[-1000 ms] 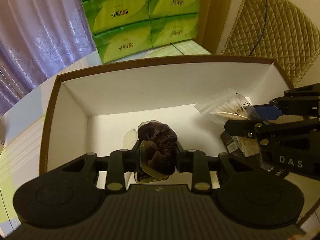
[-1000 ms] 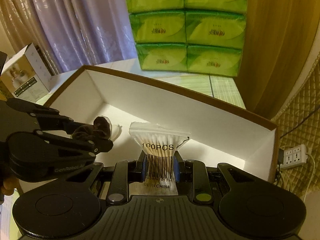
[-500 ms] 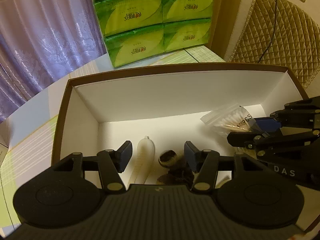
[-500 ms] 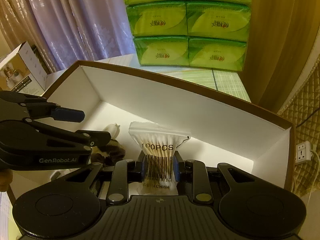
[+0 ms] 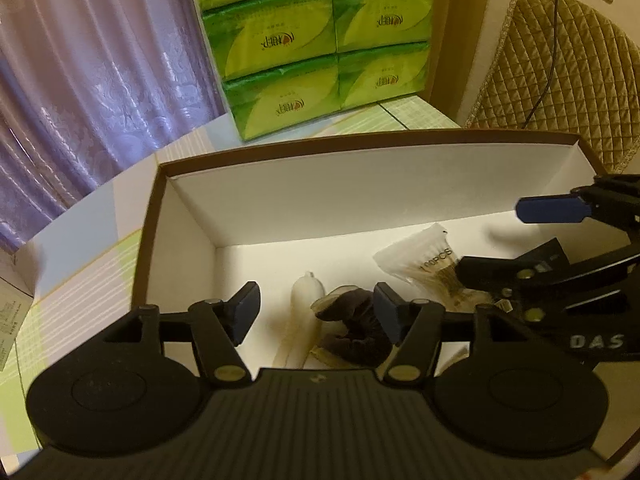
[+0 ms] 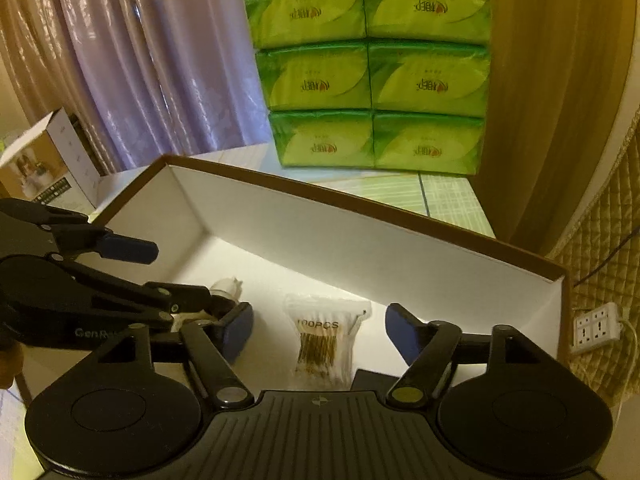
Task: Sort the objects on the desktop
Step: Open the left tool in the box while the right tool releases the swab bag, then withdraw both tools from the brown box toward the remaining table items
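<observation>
A brown-rimmed white box [image 5: 320, 200] [image 6: 360, 240] holds the sorted items. On its floor lie a dark brown scrunchie [image 5: 356, 328], a white tube [image 5: 304, 300] [image 6: 226, 286] beside it, and a clear bag of cotton swabs [image 5: 424, 260] [image 6: 324, 340]. My left gripper [image 5: 316, 312] hovers open above the scrunchie with nothing held. My right gripper [image 6: 320, 332] is open over the swab bag, which rests loose on the box floor. A dark flat object [image 6: 368, 380] lies just below the bag.
A stack of green tissue packs [image 5: 320, 48] [image 6: 368, 72] stands behind the box. Purple curtains [image 5: 80, 80] hang at the back left. A small carton [image 6: 44, 164] sits left of the box, a quilted cushion [image 5: 560, 80] and power strip [image 6: 596, 326] to the right.
The left gripper let go of the scrunchie, which now lies in the box. The right gripper then opened and dropped the swab bag. Both grippers have risen a little.
</observation>
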`<state>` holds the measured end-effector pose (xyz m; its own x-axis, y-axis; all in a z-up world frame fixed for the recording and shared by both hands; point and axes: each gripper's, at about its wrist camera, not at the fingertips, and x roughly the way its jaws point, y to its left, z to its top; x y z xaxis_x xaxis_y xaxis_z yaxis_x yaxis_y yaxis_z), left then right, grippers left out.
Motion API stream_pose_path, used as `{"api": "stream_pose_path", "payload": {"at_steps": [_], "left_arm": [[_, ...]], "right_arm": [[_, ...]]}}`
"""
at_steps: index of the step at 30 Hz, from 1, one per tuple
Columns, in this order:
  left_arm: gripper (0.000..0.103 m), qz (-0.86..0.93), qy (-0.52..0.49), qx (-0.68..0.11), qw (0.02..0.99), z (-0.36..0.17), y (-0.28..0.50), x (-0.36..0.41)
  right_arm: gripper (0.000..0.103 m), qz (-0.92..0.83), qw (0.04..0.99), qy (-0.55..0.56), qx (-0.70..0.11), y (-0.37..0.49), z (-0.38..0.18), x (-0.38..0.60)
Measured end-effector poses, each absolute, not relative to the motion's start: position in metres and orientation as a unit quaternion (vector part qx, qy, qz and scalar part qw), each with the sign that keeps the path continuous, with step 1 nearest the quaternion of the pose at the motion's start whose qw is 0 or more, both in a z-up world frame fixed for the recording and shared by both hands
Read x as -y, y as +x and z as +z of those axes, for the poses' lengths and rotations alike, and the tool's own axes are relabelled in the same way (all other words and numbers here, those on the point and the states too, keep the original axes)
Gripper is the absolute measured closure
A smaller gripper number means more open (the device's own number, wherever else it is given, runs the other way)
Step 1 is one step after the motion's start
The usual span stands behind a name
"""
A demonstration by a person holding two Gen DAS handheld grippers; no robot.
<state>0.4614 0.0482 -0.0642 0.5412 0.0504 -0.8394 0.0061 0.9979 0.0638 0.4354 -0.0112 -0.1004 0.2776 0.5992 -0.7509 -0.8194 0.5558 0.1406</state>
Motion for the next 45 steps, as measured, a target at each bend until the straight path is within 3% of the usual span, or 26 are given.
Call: {"api": "stream_pose_path", "payload": {"at_steps": [4, 9, 19, 45], "left_arm": [[0.029, 0.014, 0.039, -0.468, 0.883, -0.055, 0.451, -0.045], [0.021, 0.013, 0.046, -0.459, 0.887, -0.046, 0.437, -0.042], [0.009, 0.043, 0.051, -0.444, 0.894, -0.021, 0.398, -0.034], [0.008, 0.084, -0.002, -0.423, 0.902, 0.039, 0.246, -0.007]], "right_arm": [[0.011, 0.45, 0.791, -0.146, -0.388, 0.428, -0.09, 0.022], [0.002, 0.449, 0.786, -0.15, -0.398, 0.418, -0.08, 0.037], [0.002, 0.444, 0.791, -0.139, -0.398, 0.391, -0.056, 0.065], [0.002, 0.45, 0.808, -0.099, -0.367, 0.293, -0.002, 0.141]]}}
